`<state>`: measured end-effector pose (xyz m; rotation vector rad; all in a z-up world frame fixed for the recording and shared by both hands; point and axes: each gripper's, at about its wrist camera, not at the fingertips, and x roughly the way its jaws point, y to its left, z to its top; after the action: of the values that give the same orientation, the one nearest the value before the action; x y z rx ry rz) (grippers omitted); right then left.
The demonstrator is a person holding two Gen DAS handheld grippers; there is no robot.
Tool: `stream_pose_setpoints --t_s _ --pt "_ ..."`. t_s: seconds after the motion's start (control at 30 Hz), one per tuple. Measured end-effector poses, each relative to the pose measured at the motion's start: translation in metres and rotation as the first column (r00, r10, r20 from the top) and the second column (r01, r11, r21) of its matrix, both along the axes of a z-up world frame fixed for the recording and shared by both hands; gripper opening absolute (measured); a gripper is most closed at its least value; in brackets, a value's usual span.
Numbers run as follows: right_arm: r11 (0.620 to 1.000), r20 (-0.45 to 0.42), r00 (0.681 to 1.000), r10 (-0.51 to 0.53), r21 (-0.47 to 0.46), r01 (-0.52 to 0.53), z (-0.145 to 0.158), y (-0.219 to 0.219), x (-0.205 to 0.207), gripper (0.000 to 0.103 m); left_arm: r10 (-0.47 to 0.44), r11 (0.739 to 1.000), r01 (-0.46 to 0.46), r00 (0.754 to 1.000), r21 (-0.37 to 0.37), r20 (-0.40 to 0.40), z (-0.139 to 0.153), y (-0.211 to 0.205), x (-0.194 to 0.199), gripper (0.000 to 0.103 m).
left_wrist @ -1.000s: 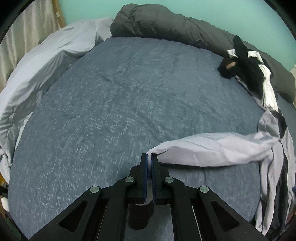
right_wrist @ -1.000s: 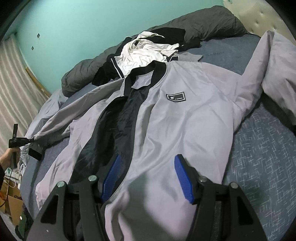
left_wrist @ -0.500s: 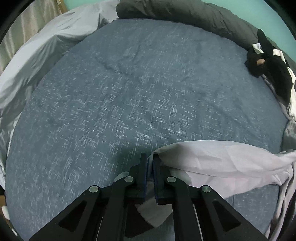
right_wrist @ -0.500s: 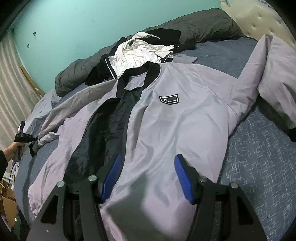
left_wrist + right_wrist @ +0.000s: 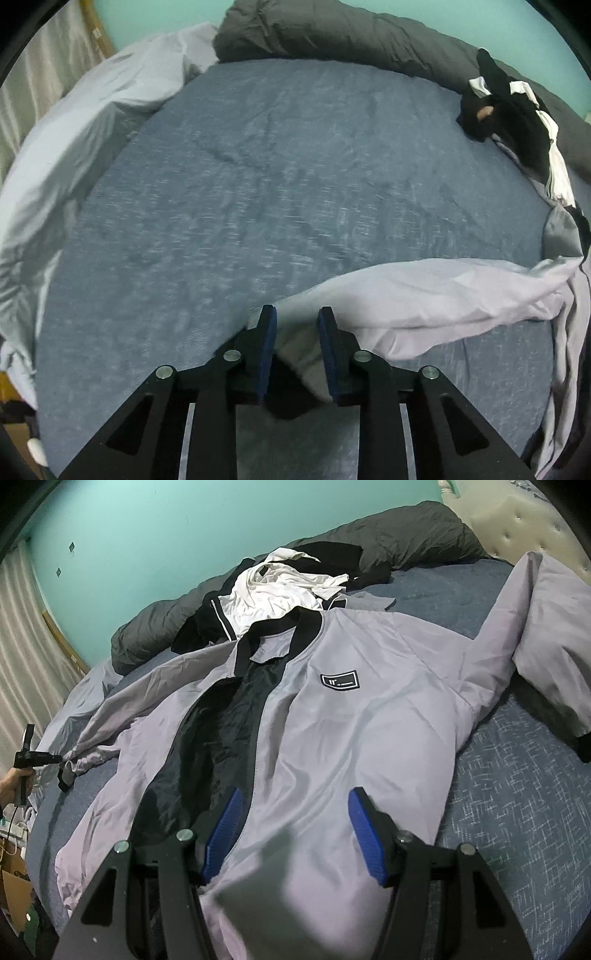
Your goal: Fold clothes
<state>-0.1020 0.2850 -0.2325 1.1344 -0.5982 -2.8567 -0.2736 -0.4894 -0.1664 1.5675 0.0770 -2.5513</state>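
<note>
A light grey jacket point(image 5: 369, 731) with black collar, black lining and a chest patch lies open, front up, on the blue bedspread point(image 5: 517, 794). One sleeve point(image 5: 424, 295) stretches out toward my left gripper point(image 5: 297, 317), which is open; the sleeve's cuff end lies between its jaws, loose. My right gripper point(image 5: 293, 805) is open and hovers over the jacket's lower front. The left gripper also shows in the right wrist view point(image 5: 57, 760), at the sleeve cuff.
A pile of black and white clothes point(image 5: 280, 587) lies past the jacket's collar. A dark grey duvet point(image 5: 332, 33) runs along the teal wall. A pale grey sheet point(image 5: 74, 147) is bunched at the bed's left side. A padded headboard point(image 5: 517, 528) stands far right.
My left gripper has opened and let go of the sleeve cuff it was shut on. The sleeve now lies slack on the bedspread. My right gripper has stayed open over the jacket.
</note>
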Motion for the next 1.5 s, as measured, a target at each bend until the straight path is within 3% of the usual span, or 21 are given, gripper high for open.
stream_pose_setpoints --t_s 0.1,0.27,0.4,0.5,0.57,0.63,0.7,0.73,0.77,1.0,1.2,1.3,1.33,1.37,1.5 --pt "1.000 -0.010 1.000 0.001 -0.006 -0.001 0.004 0.000 0.002 0.061 0.052 0.999 -0.052 0.998 0.012 -0.022 0.007 -0.010 0.012 0.026" --pt "1.000 -0.019 1.000 0.004 -0.009 -0.004 0.007 -0.001 0.002 0.061 0.117 0.984 -0.112 0.993 0.141 -0.023 -0.014 -0.020 0.035 0.032" --pt "1.000 -0.021 1.000 0.009 -0.007 -0.009 0.007 -0.003 0.002 0.061 0.207 0.945 -0.198 0.978 0.259 -0.009 -0.038 -0.026 0.049 0.035" --pt "1.000 -0.021 1.000 0.010 -0.006 -0.010 0.007 -0.004 0.002 0.061 0.284 0.897 -0.259 0.959 0.357 -0.019 -0.050 -0.035 0.058 0.043" --pt "1.000 -0.015 1.000 0.014 -0.007 -0.014 0.005 -0.005 0.001 0.061 0.309 0.882 -0.282 0.951 0.377 -0.012 -0.058 -0.036 0.058 0.044" --pt "1.000 -0.011 1.000 0.016 -0.005 -0.016 0.003 -0.005 0.001 0.061 0.297 0.895 -0.269 0.955 0.356 -0.023 -0.060 -0.033 0.056 0.043" --pt "1.000 -0.010 1.000 0.016 -0.004 -0.016 0.003 -0.006 0.000 0.061 0.291 0.905 -0.265 0.956 0.333 -0.030 -0.060 -0.030 0.053 0.032" --pt "1.000 -0.008 1.000 0.016 -0.004 -0.016 0.003 -0.006 0.000 0.061 0.285 0.909 -0.259 0.958 0.325 -0.033 -0.059 -0.028 0.052 0.010" --pt "1.000 -0.008 1.000 0.016 -0.004 -0.016 0.002 -0.006 0.000 0.061 0.276 0.913 -0.250 0.960 0.322 -0.039 -0.058 -0.026 0.050 0.000" --pt "1.000 -0.006 1.000 0.017 -0.007 -0.017 0.001 -0.006 0.001 0.061 0.211 0.954 -0.182 0.972 0.238 -0.100 -0.031 -0.018 0.045 0.000" --pt "1.000 -0.008 1.000 0.023 -0.009 -0.023 0.002 -0.008 0.002 0.061 0.207 0.941 -0.189 0.978 0.281 -0.035 -0.037 -0.028 0.048 0.000" --pt "1.000 -0.010 1.000 0.024 -0.008 -0.025 0.003 -0.008 0.002 0.061 0.201 0.937 -0.186 0.979 0.296 -0.021 -0.048 -0.023 0.047 0.013" --pt "1.000 -0.009 1.000 0.023 -0.008 -0.023 0.002 -0.008 0.002 0.061 0.201 0.935 -0.184 0.979 0.301 -0.024 -0.051 -0.022 0.047 0.032" --pt "1.000 -0.009 1.000 0.022 -0.008 -0.022 0.002 -0.008 0.002 0.061 0.201 0.934 -0.183 0.979 0.306 -0.029 -0.054 -0.022 0.047 0.045" --pt "1.000 0.000 1.000 0.024 -0.007 -0.024 -0.001 -0.009 0.000 0.061 0.210 0.933 -0.186 0.977 0.307 -0.047 -0.059 -0.020 0.045 0.046"
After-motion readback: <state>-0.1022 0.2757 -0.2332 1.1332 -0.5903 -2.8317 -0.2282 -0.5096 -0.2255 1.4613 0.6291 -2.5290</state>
